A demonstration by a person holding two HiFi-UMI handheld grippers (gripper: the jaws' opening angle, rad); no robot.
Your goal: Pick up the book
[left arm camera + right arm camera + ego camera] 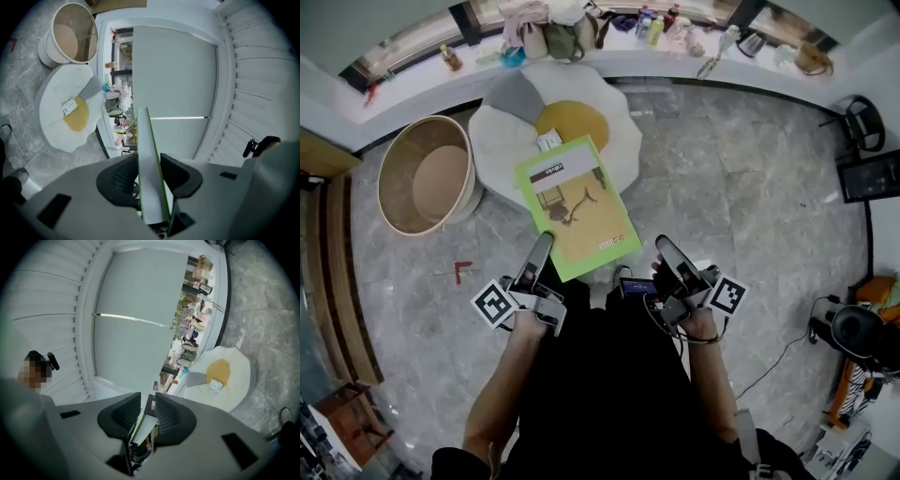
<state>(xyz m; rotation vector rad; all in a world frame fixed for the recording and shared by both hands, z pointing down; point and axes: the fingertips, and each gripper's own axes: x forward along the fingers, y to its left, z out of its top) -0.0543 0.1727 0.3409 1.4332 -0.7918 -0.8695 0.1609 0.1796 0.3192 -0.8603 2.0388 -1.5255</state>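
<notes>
L gripper point(540, 246), lower centre-left of head view: jaws pinched on the near-left edge of the green-bordered yellow-cover book point(577, 206). L gripper view shows it edge-on w/ a pad on each face.

R gripper point(666, 249), lower centre-right: jaws spread, pressing on nothing. Book corner shows thru the gap in its own view, but pads don't touch it. Head view puts it just beside the book's near-right corner.

Book is off the floor, roughly flat, mid-frame, its far end over the near part of the white fried-egg-shaped cushion point(614, 122).

Step, imo: book is up one-handed, so the job now is stability.
- Thin edge grip + long overhang, so far end prob sags or pivots.
- Hold L squeeze constant, wrist level, no fast swings.
- If 2nd support is wanted: bring R square onto the near-right edge, pads well past the green border before closing.

Containers etc:
- Small white card point(548, 141) lies on the cushion's yellow centre, just past the book's far edge.
- Round beige tub point(398, 159), upper left on the floor, well apart from book. Looks empty, bare bottom visible.
- Far top: ledge point(403, 80) w/ bottles, bags, a kettle. Contents too small to tell.
</notes>
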